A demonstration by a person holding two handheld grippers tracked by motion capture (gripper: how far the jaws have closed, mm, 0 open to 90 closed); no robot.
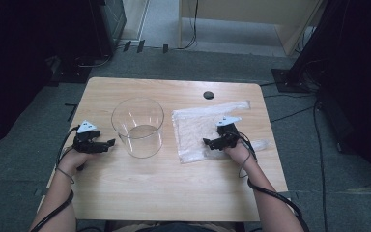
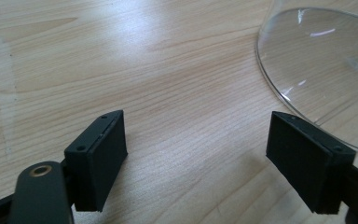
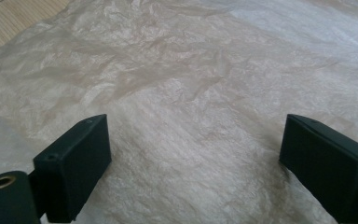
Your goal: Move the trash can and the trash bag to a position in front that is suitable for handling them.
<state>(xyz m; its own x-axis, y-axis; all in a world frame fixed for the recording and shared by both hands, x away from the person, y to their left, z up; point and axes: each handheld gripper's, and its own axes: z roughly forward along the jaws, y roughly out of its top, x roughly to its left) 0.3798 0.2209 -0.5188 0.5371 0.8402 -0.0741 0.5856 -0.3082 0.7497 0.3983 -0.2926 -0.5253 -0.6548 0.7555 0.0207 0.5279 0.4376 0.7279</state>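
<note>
Bag lies directly beneath right gripper, jaws wide, empty; left gripper, also wide, flanks bowl.

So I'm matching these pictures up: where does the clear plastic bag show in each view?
High view: the plastic bag lies flat right of centre, under the right gripper.
Left gripper view: no bag; the glass bowl is at upper right.
Right gripper view: the bag spreads beyond the open jaws.
Shared landmark: the wooden table.
</note>
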